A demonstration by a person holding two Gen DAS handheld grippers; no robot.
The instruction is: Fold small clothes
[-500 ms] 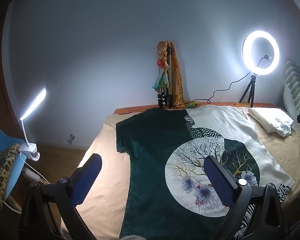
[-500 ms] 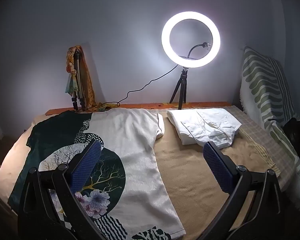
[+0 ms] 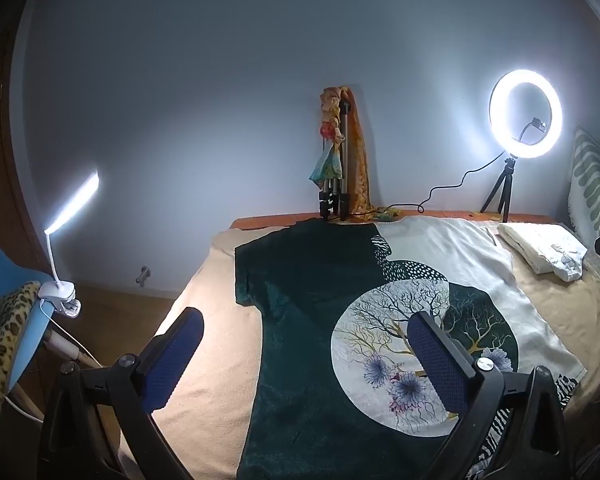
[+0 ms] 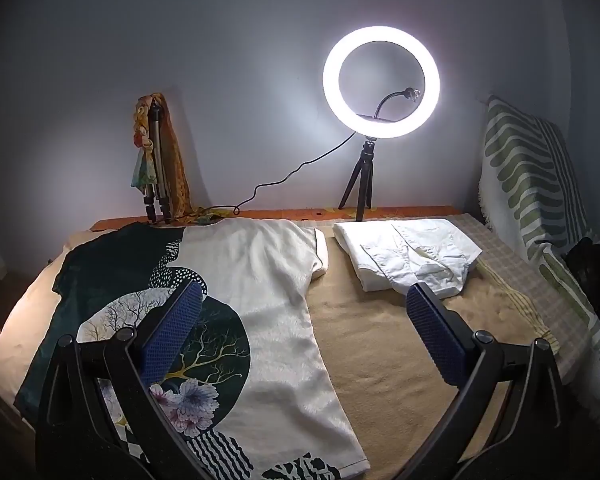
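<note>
While the t-shirt lies flat (unfolded), both grippers' jaws gape wide, holding nothing.

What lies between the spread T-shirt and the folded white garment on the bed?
Only bare tan blanket, seen best in the right wrist view: the T-shirt and folded white garment lie apart, with nothing on the strip between them.
</note>
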